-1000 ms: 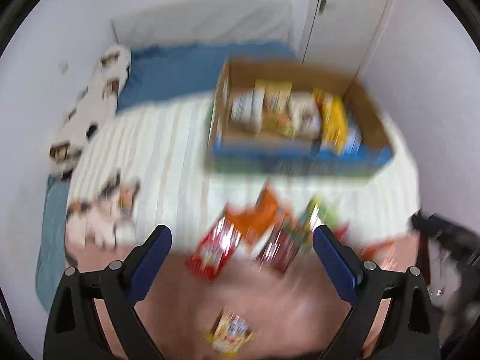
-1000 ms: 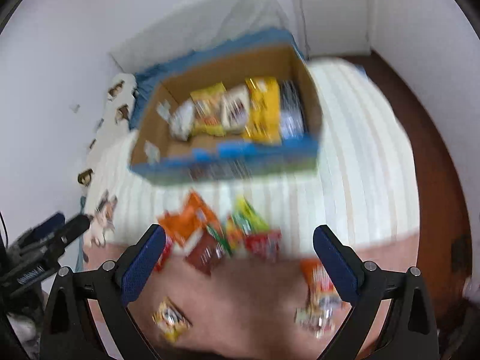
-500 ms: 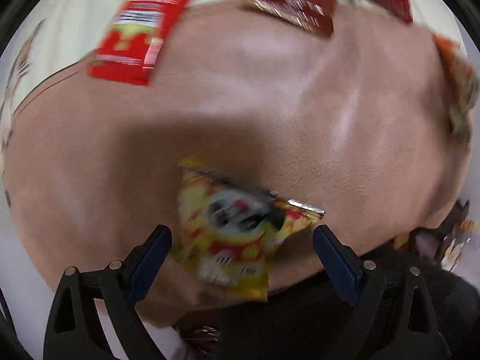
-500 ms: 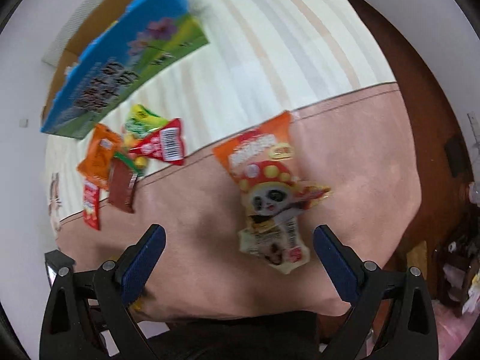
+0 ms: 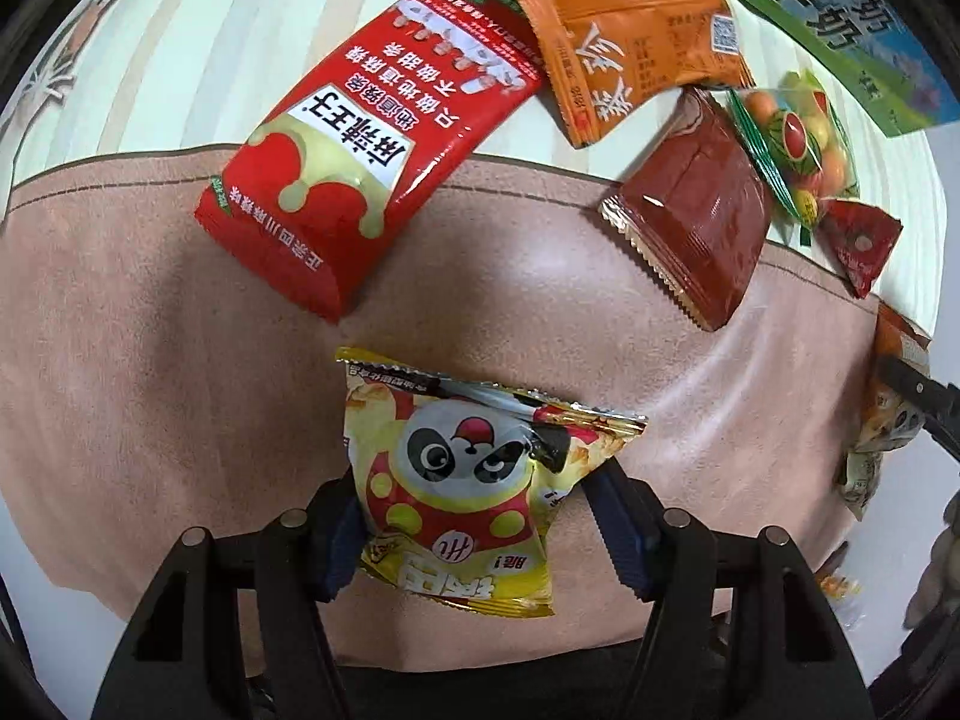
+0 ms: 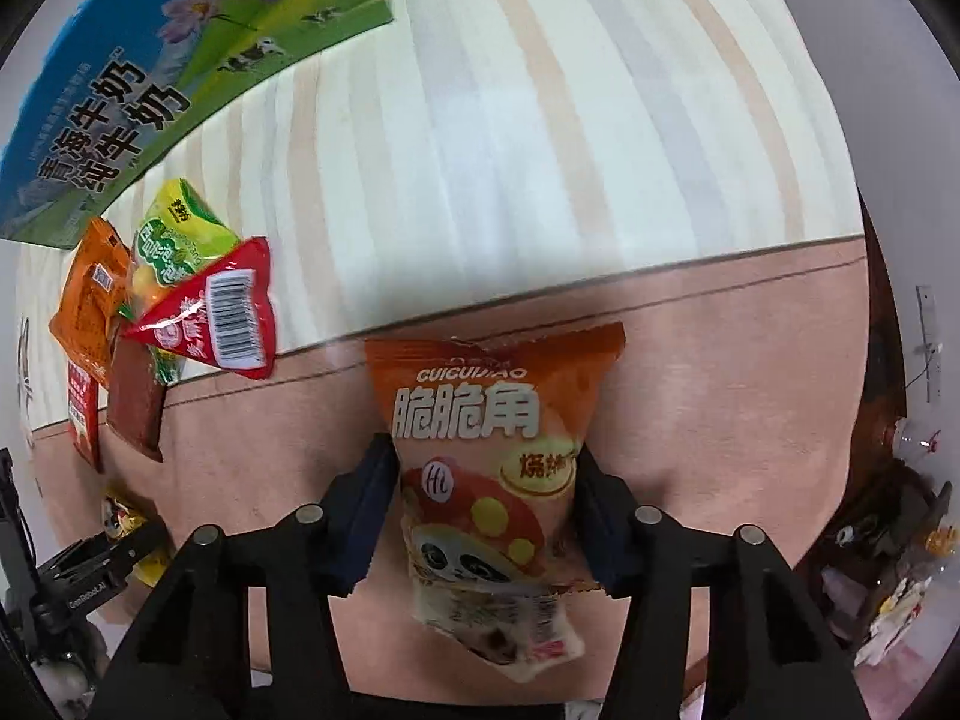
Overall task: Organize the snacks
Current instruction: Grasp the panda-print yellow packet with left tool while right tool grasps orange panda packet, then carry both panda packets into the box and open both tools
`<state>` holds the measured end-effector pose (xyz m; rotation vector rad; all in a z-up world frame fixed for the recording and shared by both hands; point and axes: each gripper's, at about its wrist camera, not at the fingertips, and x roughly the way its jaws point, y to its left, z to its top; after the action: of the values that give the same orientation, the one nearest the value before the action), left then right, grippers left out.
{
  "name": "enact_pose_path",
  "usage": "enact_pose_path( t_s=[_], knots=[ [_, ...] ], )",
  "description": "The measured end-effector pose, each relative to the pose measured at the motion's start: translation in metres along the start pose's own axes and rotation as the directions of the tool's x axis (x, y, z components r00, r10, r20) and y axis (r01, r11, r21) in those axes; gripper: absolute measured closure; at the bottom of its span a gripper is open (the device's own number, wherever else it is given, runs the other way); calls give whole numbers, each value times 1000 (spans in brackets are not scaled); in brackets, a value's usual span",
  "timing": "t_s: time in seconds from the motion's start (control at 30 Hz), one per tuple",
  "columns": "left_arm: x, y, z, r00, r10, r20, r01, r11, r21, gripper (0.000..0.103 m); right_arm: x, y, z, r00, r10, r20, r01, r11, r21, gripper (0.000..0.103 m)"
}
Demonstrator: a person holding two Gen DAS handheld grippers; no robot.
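Note:
A yellow panda snack bag (image 5: 462, 480) lies on the pink blanket (image 5: 150, 330). My left gripper (image 5: 480, 528) points down over it, its jaws closing, and both pads touch the bag's sides. In the right wrist view an orange panda snack bag (image 6: 486, 450) lies on the same blanket (image 6: 750, 372). The right gripper (image 6: 486, 510) is closing its jaws on it, with both pads pressing into its middle. Far left in that view I see the left gripper's fingers (image 6: 102, 564) at the yellow bag (image 6: 123, 519).
A pile of loose snacks sits at the blanket's edge: a long red packet (image 5: 372, 138), an orange packet (image 5: 624, 36), a dark red packet (image 5: 696, 222), a candy bag (image 5: 792, 138). The milk carton box (image 6: 150, 78) stands behind on the striped sheet (image 6: 540, 120).
Both grippers have dropped from high above the bed to the blanket and tipped downward. Their wide jaws have narrowed onto a snack bag each.

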<state>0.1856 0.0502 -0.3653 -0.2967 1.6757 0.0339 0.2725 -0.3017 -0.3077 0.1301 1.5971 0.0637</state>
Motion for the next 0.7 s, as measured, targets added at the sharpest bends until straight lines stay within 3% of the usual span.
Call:
enact_pose_path(
  t_s=[0.2,0.37,0.53,0.7],
  knots=[
    [9,14,-5,999,-38,-38,37,999,-18,38,-2,45,-21,987,145,-67,-149,987,-64,49],
    [16,14,-11,999,-21,-42,20,1000,-15,37,29,62,-41,978,153,-141,-164,984,-66,48],
    [27,-2,-9,1000,-4,-19,3,1000,-24,37,37,59,-45,977,169,-133,-174,984,-24,37],
    [30,-18,-24,1000,29,-6,-29,999,-21,37,46,73,-57,982,140,-130,-148,988,-51,35]
  ],
)
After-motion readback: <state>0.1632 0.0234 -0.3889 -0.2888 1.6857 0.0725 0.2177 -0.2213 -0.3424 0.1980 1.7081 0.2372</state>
